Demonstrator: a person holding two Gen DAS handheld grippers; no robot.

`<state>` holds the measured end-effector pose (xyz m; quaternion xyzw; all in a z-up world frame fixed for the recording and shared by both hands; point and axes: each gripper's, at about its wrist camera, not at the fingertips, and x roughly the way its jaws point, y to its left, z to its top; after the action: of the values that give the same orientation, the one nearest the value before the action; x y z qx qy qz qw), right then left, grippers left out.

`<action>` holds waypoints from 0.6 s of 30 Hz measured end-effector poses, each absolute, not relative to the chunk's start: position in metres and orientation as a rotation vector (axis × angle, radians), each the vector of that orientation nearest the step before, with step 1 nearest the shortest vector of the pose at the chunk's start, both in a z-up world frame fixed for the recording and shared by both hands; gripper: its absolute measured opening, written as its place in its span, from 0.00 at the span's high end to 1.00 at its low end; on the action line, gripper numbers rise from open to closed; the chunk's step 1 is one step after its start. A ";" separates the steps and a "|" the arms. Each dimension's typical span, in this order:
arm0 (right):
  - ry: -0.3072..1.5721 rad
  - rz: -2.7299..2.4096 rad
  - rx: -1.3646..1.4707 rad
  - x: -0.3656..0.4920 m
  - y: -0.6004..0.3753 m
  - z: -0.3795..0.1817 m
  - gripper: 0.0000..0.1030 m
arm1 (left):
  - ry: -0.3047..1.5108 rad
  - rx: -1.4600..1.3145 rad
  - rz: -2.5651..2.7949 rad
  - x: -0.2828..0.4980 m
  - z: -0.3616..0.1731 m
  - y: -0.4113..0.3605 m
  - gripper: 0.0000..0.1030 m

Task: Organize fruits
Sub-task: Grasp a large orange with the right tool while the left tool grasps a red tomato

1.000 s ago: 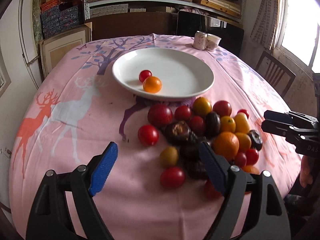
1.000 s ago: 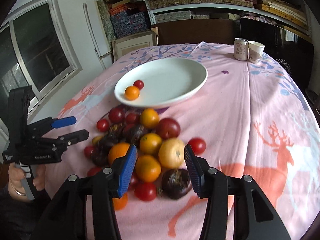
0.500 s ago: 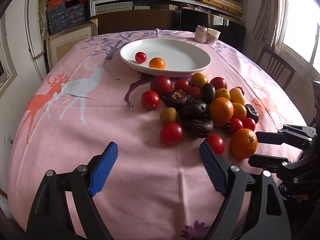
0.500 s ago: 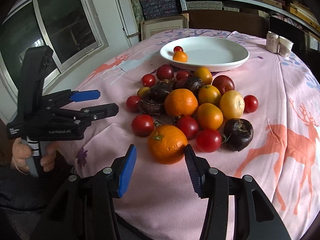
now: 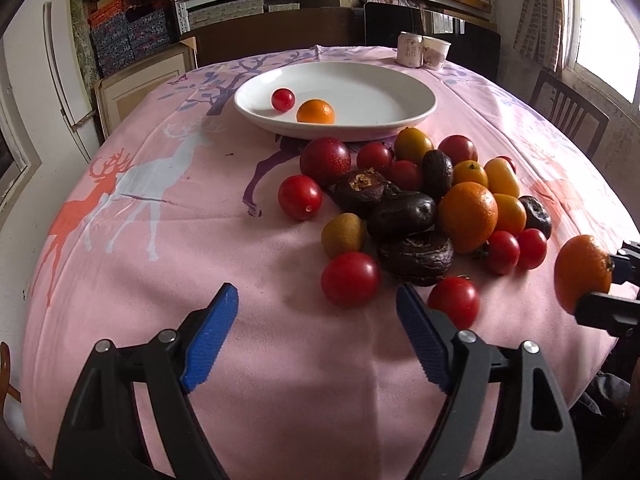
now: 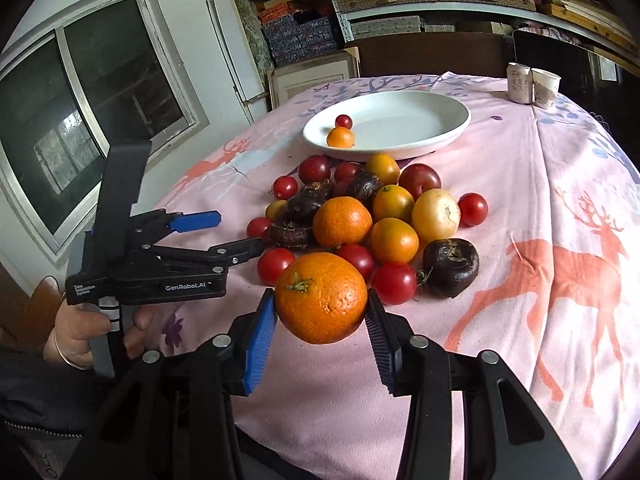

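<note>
The right gripper [image 6: 321, 318] pinches an orange [image 6: 321, 297] between its jaws, clear of the pink cloth [image 6: 560, 184] at the near edge of the tabletop. The blue pad presses the fruit's left side and the black pad its right; the stem end faces up and left. In the left wrist view the same orange [image 5: 583, 273] shows at the far right, clamped by black fingers.

The left gripper [image 5: 316, 336] hangs over the near part of the cloth with its jaws spread wide and nothing between them. From the right wrist view it sits at the left, gripped by a hand [image 6: 86, 334], its fingers pointing toward the heap.

The heap [image 6: 372, 216] lies in the middle of the tabletop: red tomatoes, small oranges, yellow fruits and dark wrinkled ones, mostly touching. A second big orange [image 6: 342, 222] sits in the middle of it. A lone red tomato [image 6: 473, 209] rests at the heap's right edge.

Just beyond the heap stands a white plate [image 6: 432, 120], holding a small orange [image 6: 340, 137] and a cherry tomato [image 6: 343, 121] side by side near its left rim. At the far right are a can [image 6: 519, 82] and a paper cup [image 6: 545, 83], touching.
</note>
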<state>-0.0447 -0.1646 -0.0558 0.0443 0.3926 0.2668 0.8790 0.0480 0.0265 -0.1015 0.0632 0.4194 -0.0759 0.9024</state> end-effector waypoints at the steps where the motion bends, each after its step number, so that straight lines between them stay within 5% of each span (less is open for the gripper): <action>1: 0.816 0.555 0.095 -0.046 -0.167 -0.054 0.56 | 0.867 0.136 -0.161 0.049 -0.103 0.024 0.30; 4: 0.801 0.549 0.113 -0.048 -0.175 -0.052 0.56 | 0.847 0.130 -0.165 0.052 -0.104 0.023 0.40; 6: 0.799 0.555 0.127 -0.048 -0.177 -0.052 0.56 | 0.859 0.085 -0.231 0.054 -0.107 0.025 0.72; 18: 0.793 0.523 0.140 -0.038 -0.186 -0.049 0.56 | 0.769 0.075 -0.232 0.037 -0.072 0.029 0.71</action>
<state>-0.0383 -0.1858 -0.0491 0.0674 0.3813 0.2516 0.8870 0.0372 0.0291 -0.0718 0.0363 0.3741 -0.1131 0.9197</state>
